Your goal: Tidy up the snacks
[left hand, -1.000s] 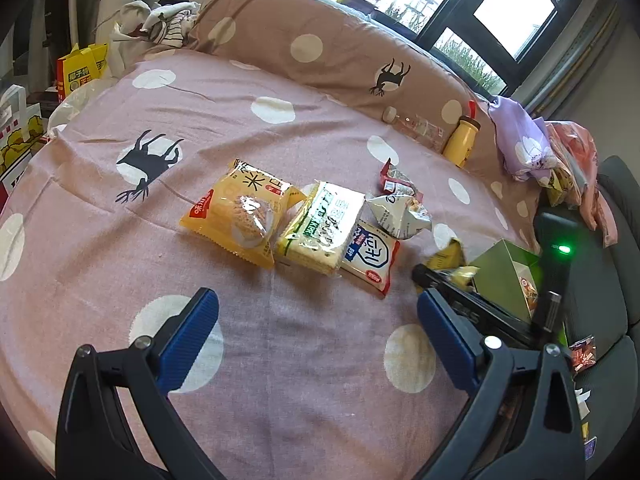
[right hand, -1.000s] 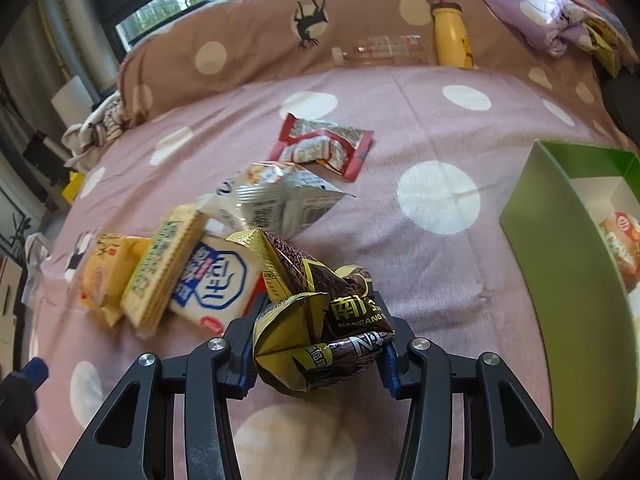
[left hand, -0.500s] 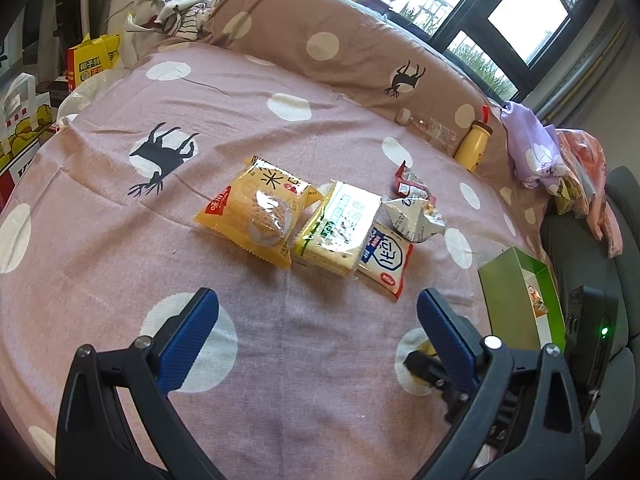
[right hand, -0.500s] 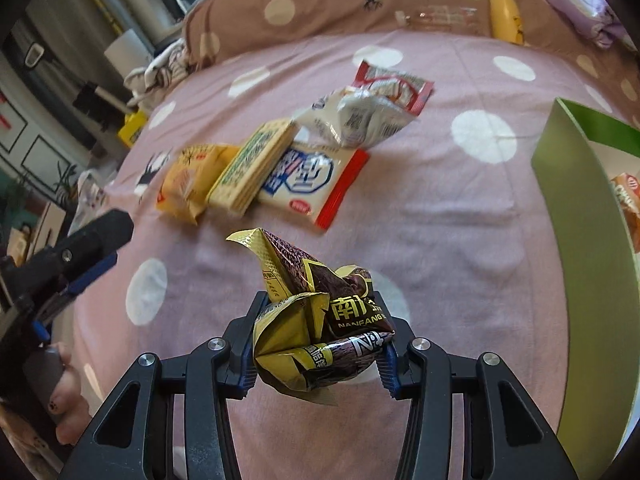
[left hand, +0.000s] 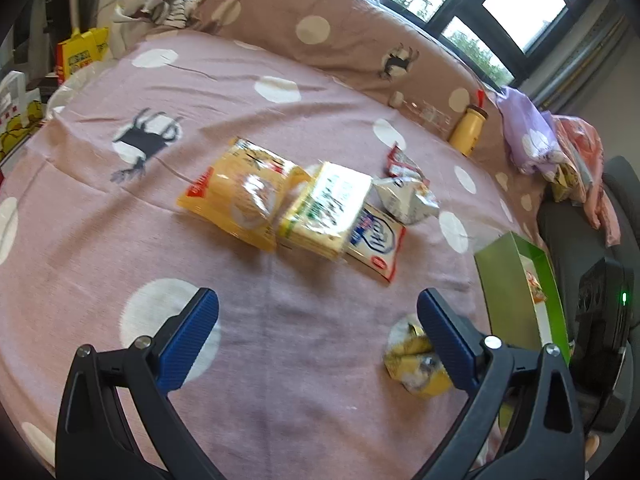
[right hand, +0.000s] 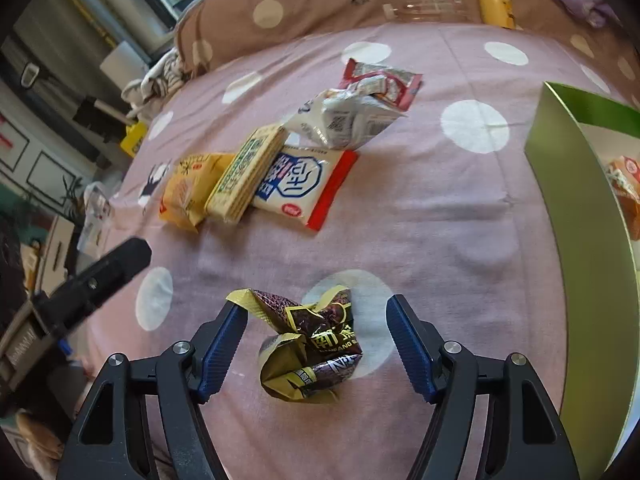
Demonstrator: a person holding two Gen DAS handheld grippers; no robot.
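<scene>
Right tool (right hand: 316,344) angled down over the bed (right hand: 440,220), jaws just opened, now half-wide. Crumpled gold-brown packet (right hand: 310,348) lies between them on a white dot; left pad touches its top corner, right pad clear. Left tool (left hand: 318,332) also tilted down, jaws wide, nothing in them, hovering above the sheet. Row of snacks (left hand: 296,208) sits mid-bed, well apart from both tools. Green box (right hand: 580,240) stands at the right, near the packet.
</scene>
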